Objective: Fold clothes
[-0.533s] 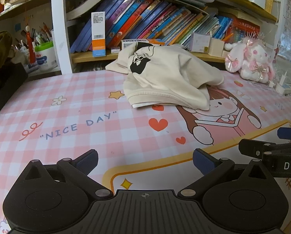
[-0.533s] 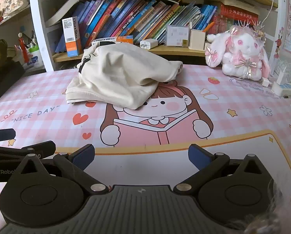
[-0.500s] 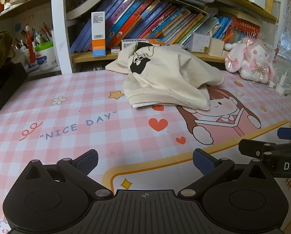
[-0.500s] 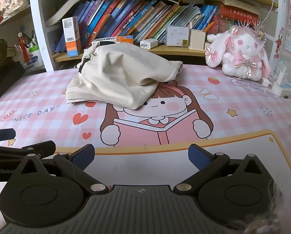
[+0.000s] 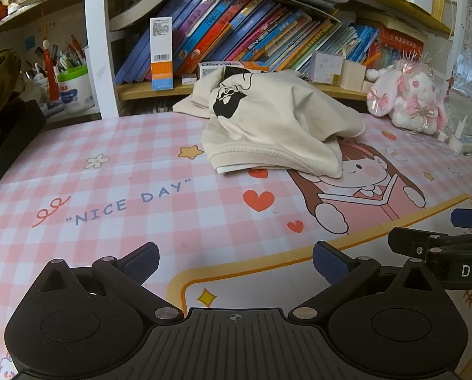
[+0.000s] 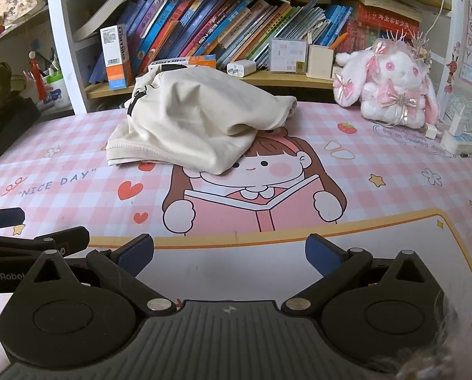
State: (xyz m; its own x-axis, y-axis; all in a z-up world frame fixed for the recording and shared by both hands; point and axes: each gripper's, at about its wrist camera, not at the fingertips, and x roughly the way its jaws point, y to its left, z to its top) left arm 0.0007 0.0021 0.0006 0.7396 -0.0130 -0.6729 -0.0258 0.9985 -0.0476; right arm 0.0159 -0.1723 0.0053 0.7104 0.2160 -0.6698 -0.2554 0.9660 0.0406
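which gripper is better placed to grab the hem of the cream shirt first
Left, though only slightly. The shirt's ribbed hem faces the left gripper almost head-on, while it lies off to the left of the right gripper. Both are open, empty and well short of it.

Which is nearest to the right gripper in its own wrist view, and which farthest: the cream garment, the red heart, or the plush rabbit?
From the right gripper:
1. Red heart, near, left on the mat.
2. Cream garment, mid-mat, left of centre.
3. Plush rabbit, far right by the shelf.

Nothing has changed: the cream garment (image 5: 274, 129) (a crumpled heap) lies exactly where it did before.
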